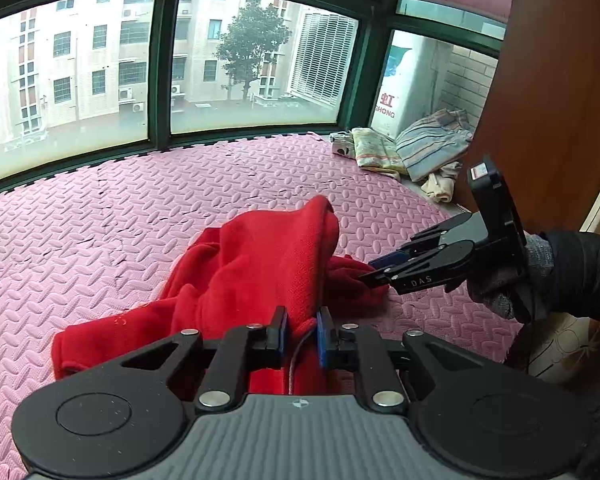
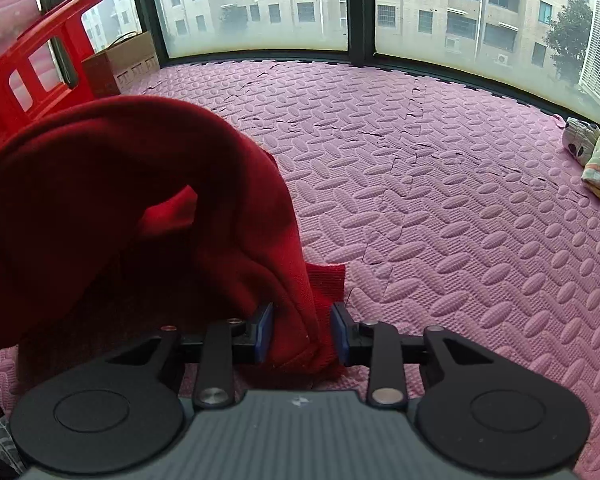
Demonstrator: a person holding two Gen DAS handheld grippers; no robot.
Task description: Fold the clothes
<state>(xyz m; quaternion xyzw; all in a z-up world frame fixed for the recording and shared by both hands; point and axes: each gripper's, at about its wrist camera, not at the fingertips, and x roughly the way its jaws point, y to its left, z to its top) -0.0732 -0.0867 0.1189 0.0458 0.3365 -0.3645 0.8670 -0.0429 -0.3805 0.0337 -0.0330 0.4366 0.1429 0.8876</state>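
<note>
I have the red garment (image 1: 256,264) in both of my grippers, and it sits on the pink foam mat (image 1: 100,216) near the front edge, close to me. My left gripper (image 1: 302,336) is squeezed tight on a thin bit of the red cloth, with a pale cord hanging down between the blue pads. My right gripper (image 1: 374,274) is clamped on a thicker bunch of the same cloth, so its jaws are a little way apart with the cloth packed between them. In the right wrist view I see the cloth (image 2: 140,200) rise up in a big hump to the left of the right gripper (image 2: 302,334). The long way of the garment seems to run from the far right, where the right gripper holds it, to the near left, where a flat red end lies on the mat. The left gripper is nearer that flat end. I think I need to pull my two hands apart to stretch it out. A pile of other clothes (image 1: 412,148) waits at the far right corner.
</note>
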